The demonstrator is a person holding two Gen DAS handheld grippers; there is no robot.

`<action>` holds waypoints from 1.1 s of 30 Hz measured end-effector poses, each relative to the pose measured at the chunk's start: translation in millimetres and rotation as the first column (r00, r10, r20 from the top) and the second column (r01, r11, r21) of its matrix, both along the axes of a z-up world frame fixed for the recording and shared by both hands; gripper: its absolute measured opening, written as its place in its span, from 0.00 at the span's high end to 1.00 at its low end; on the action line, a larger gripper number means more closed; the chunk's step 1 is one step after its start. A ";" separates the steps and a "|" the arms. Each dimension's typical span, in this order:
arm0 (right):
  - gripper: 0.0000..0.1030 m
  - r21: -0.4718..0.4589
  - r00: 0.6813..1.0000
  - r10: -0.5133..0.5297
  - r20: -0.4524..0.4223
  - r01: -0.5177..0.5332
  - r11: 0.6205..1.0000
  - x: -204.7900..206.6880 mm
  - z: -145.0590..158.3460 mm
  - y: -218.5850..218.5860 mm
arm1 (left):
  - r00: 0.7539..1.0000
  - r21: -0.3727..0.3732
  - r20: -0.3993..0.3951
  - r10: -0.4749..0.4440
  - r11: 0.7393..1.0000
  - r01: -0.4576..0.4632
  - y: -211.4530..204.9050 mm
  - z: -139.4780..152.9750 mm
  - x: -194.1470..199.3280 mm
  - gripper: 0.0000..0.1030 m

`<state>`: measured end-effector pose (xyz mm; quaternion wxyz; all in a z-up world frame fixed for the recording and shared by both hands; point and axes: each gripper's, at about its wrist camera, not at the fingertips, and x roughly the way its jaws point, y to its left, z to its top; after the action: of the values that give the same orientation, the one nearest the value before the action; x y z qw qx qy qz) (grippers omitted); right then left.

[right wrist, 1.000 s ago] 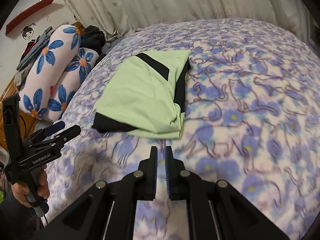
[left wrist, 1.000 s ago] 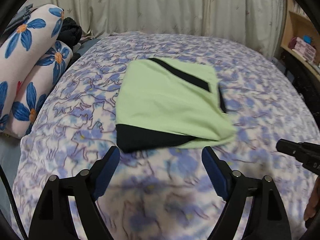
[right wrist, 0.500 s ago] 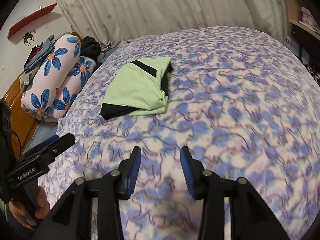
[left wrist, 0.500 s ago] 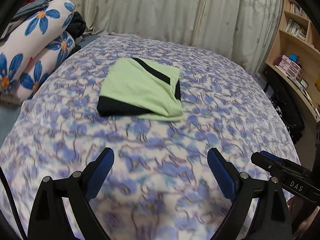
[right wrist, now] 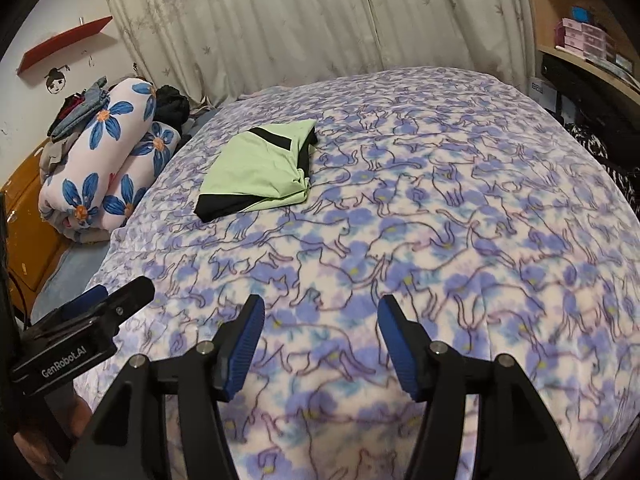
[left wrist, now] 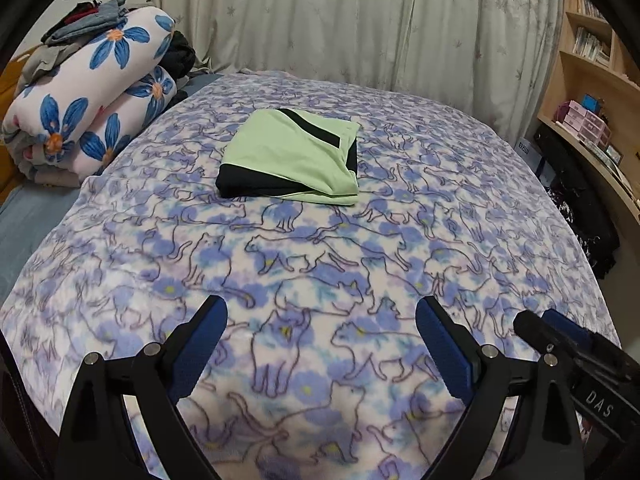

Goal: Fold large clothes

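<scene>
Left wrist view: the left tongs [left wrist: 322, 322] hang over the near part of the bed with the jaws spread wide and nothing between them but the cat-print blanket [left wrist: 320, 256] below. The folded green and black garment [left wrist: 290, 156] lies flat on that blanket well ahead of these tongs and slightly to their left, apart from both tools. Further left and beyond it sits a rolled quilt with blue flowers [left wrist: 92, 92], with loose clothes [left wrist: 80, 24] piled on top. The tip of the right tongs [left wrist: 560, 340] pokes in just beside the left tongs' right finger.

In the right wrist view, the right tongs [right wrist: 320, 320] are released too; their jaws have just been opening and hold nothing, only blanket showing between the blue pads [right wrist: 244, 344]. The garment lies well ahead of them and off to their left. A curtain [right wrist: 300, 20] hangs behind the bed, and shelves [right wrist: 584, 40] stand far to the right.
</scene>
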<state>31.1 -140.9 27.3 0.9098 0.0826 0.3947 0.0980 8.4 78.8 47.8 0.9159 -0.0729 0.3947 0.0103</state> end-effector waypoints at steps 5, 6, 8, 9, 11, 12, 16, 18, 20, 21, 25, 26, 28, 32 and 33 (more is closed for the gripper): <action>0.42 0.009 1.000 0.008 -0.008 -0.008 1.000 -18.2 -1.0 0.2 | 1.000 0.022 -0.006 -0.017 1.000 0.017 -12.2 1.0 -14.9 0.07; 0.42 0.008 1.000 0.008 -0.004 -0.008 1.000 -20.5 -0.7 0.4 | 1.000 0.024 -0.006 -0.019 1.000 0.019 -13.9 1.4 -17.1 0.07; 0.42 0.001 1.000 0.006 0.000 -0.006 1.000 -24.9 -0.6 0.4 | 1.000 0.020 -0.007 -0.024 1.000 0.024 -16.8 2.1 -21.9 0.07; 0.42 -0.004 1.000 0.004 0.001 -0.004 1.000 -26.9 -0.5 0.1 | 1.000 0.016 -0.010 -0.026 1.000 0.026 -18.4 2.1 -23.6 0.07; 0.42 -0.002 1.000 0.002 0.005 -0.002 1.000 -30.3 0.2 -1.7 | 0.999 0.014 -0.013 -0.031 0.999 0.032 -20.0 1.9 -25.5 0.07; 0.42 0.002 1.000 0.002 0.006 -0.002 1.000 -31.9 0.5 -2.7 | 0.999 0.015 -0.015 -0.036 0.999 0.036 -21.7 1.9 -27.0 0.07; 0.42 0.005 1.000 0.002 0.007 -0.002 1.000 -35.9 1.0 -4.6 | 0.999 0.027 -0.013 -0.047 0.999 0.047 -27.7 1.8 -32.0 0.07; 0.42 0.000 1.000 0.002 0.010 -0.002 1.000 -36.8 0.7 -4.9 | 0.999 0.030 -0.012 -0.049 0.998 0.049 -30.3 1.9 -34.9 0.07; 0.42 -0.004 1.000 -0.004 0.013 0.004 1.000 -39.9 1.6 -6.7 | 0.999 0.041 -0.010 -0.047 0.998 0.047 -33.6 2.3 -36.3 0.07; 0.42 -0.002 1.000 -0.006 0.013 0.006 1.000 -41.6 1.7 -7.7 | 0.999 0.045 -0.008 -0.047 0.998 0.047 -35.5 2.6 -37.7 0.07; 0.42 0.010 1.000 -0.016 0.009 0.016 1.000 -45.3 1.6 -9.1 | 0.999 0.046 -0.010 -0.047 0.998 0.047 -36.0 2.2 -38.8 0.07; 0.42 0.011 1.000 -0.017 0.007 0.017 1.000 -45.0 1.2 -9.0 | 0.999 0.047 -0.009 -0.048 0.998 0.049 -36.5 2.1 -38.8 0.07; 0.42 0.011 1.000 -0.021 0.004 0.021 1.000 -45.0 0.6 -9.3 | 0.999 0.047 -0.012 -0.046 0.998 0.047 -36.8 1.8 -38.9 0.07; 0.42 0.009 1.000 -0.025 0.001 0.025 1.000 -43.0 -0.5 -10.1 | 0.999 0.049 -0.012 -0.046 0.998 0.047 -37.3 1.7 -39.1 0.07; 0.42 0.009 1.000 -0.026 -0.001 0.026 1.000 -42.9 -0.5 -10.1 | 0.999 0.050 -0.011 -0.047 0.998 0.047 -37.7 1.6 -39.4 0.07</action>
<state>-11.8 -151.0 26.9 0.9104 0.0921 0.3937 0.0879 -31.1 41.1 49.5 0.9155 -0.0406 0.4003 -0.0010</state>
